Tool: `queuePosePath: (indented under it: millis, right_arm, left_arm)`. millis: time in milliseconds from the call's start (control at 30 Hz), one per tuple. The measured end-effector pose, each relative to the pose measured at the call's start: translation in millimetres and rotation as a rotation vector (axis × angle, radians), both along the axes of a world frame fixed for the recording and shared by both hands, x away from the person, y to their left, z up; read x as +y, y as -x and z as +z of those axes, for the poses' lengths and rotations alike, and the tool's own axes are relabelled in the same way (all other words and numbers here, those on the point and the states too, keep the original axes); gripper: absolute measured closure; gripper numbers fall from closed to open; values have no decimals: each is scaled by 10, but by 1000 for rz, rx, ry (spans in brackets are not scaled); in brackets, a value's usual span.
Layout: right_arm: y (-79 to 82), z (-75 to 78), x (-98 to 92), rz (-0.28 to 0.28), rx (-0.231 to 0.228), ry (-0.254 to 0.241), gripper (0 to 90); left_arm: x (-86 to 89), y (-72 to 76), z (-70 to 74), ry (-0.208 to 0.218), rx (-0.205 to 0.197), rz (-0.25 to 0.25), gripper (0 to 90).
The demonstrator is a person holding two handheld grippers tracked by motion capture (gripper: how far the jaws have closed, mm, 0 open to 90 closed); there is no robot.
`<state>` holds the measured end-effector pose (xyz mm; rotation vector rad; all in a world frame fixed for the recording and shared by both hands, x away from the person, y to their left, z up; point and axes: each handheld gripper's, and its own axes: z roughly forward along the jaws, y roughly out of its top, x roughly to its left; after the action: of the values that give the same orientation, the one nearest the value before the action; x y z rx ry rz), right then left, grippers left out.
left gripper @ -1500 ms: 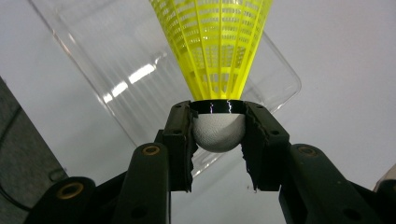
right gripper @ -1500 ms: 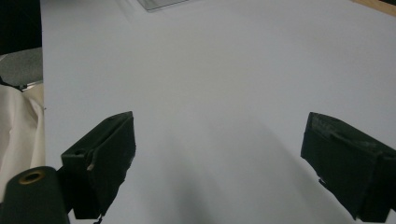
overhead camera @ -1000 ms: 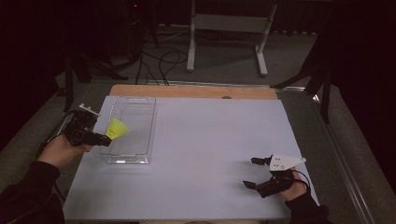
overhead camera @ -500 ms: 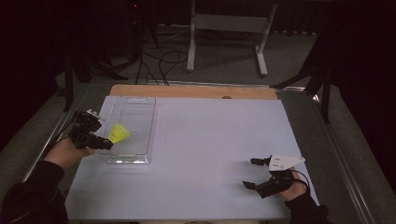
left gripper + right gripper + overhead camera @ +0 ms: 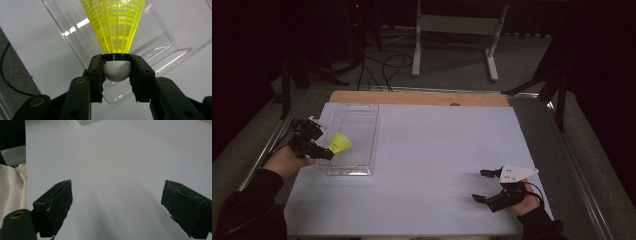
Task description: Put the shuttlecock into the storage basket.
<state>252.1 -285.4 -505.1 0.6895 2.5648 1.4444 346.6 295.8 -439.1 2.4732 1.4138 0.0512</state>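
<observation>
A yellow shuttlecock (image 5: pixel 340 143) with a white cork base (image 5: pixel 116 71) is held by my left gripper (image 5: pixel 325 153), which is shut on the cork. Its skirt points over the left wall of a clear plastic bin (image 5: pixel 362 134) at the table's left. The left gripper view shows the yellow skirt (image 5: pixel 113 25) above the bin's rim (image 5: pixel 160 53). My right gripper (image 5: pixel 481 186) rests open near the front right of the table, with nothing between its jaws. The right gripper view looks past its wide-apart fingers (image 5: pixel 53 207) onto bare white table.
The white tabletop (image 5: pixel 437 150) has a wooden strip (image 5: pixel 417 98) along its far edge. Beyond it stand a metal frame (image 5: pixel 457 35) and cables (image 5: pixel 384 65) on the floor. A metal rail (image 5: pixel 272 145) runs along the table's left side.
The left gripper with the shuttlecock has drawn slightly back and toward the near-left, along the bin's left wall. The right gripper has stayed put.
</observation>
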Motion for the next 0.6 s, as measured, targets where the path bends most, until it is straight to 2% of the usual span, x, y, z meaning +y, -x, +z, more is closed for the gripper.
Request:
queuePosePath:
  millis: [67,100,200,233,367,600]
  right_arm:
    - [1,0,3,1,2,2,104]
    - [3,1,5,0,5,0,104]
    - [2,1,4,1,4,2,104]
    - [2,3,3,1,5,0,104]
    - [1,6,-1,0,1,-3,104]
    - [4,9,-2,-1,-6,-2,104]
  left_arm:
    - [-18,2,7,-5,5,5,638]
    - [-32,8,22,-10,0,6,574]
    - [-39,9,47,-6,2,17,477]
    - [-49,13,66,-19,2,18,419]
    - [-68,29,92,-17,-13,24,305]
    - [-115,52,135,-4,-17,10,182]
